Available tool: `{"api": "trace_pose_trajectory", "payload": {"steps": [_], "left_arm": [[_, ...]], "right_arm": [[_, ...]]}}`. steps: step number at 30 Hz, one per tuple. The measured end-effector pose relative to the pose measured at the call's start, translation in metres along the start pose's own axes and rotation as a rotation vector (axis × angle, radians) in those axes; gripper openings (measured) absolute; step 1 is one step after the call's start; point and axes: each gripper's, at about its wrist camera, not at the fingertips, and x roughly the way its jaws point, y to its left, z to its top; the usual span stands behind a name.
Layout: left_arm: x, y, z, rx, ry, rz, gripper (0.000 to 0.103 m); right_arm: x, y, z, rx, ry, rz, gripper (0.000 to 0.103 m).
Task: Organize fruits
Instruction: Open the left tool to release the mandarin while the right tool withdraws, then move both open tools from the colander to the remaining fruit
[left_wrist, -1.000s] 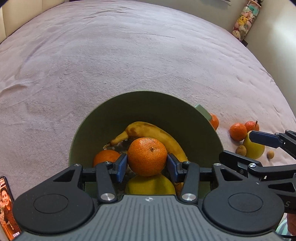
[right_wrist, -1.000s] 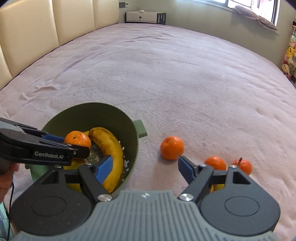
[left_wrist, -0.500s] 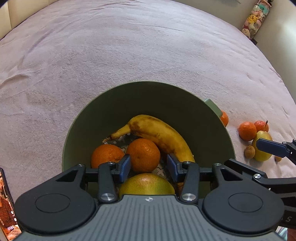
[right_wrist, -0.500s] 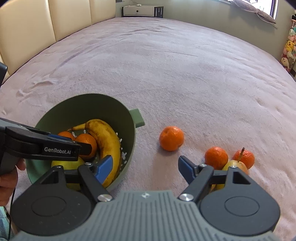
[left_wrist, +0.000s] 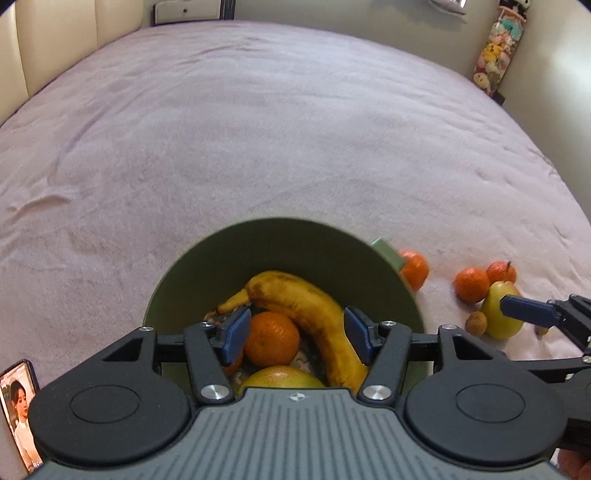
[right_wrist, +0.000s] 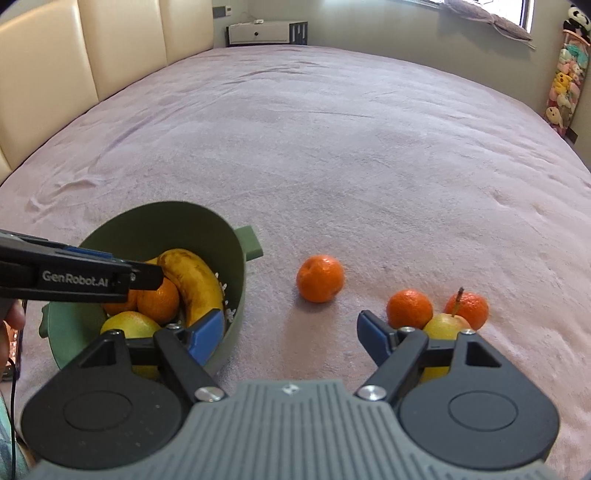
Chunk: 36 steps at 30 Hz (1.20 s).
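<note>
Left gripper (left_wrist: 295, 334) jaws being opened above green bowl (left_wrist: 280, 236), nothing gripped, so mandarin (left_wrist: 271, 343) is being left inside. Right gripper (right_wrist: 291, 332) being held spread, empty, for loose mandarin (right_wrist: 320, 273).

Bedspread (right_wrist: 351, 147) open beyond colander (right_wrist: 236, 258), loose tangerines (right_wrist: 320, 273) perhaps blocking right
</note>
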Motion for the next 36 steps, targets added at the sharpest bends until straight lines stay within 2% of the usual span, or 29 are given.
{"api": "trace_pose_trajectory", "payload": {"steps": [5, 12, 14, 18, 23, 27, 36], "left_arm": [[-0.017, -0.016, 0.003, 0.012, -0.064, -0.023, 0.068], [-0.028, -0.043, 0.000, 0.059, -0.091, -0.082, 0.068], [-0.029, -0.052, -0.002, 0.070, -0.091, -0.115, 0.068], [-0.030, -0.076, -0.008, 0.119, -0.085, -0.230, 0.068], [-0.022, -0.103, -0.016, 0.183, -0.061, -0.237, 0.068], [-0.011, -0.114, -0.023, 0.194, -0.039, -0.258, 0.068], [0.008, -0.136, -0.030, 0.233, -0.045, -0.286, 0.067]], "right_arm": [[-0.012, -0.011, -0.004, 0.029, -0.024, -0.024, 0.077], [-0.027, -0.032, -0.016, 0.065, -0.033, -0.072, 0.078], [-0.030, -0.041, -0.022, 0.080, -0.029, -0.081, 0.078], [-0.032, -0.055, -0.032, 0.096, -0.015, -0.094, 0.079], [-0.034, -0.074, -0.045, 0.125, -0.001, -0.118, 0.079], [-0.037, -0.091, -0.051, 0.170, -0.004, -0.138, 0.078], [-0.035, -0.119, -0.065, 0.226, -0.020, -0.194, 0.078]]}}
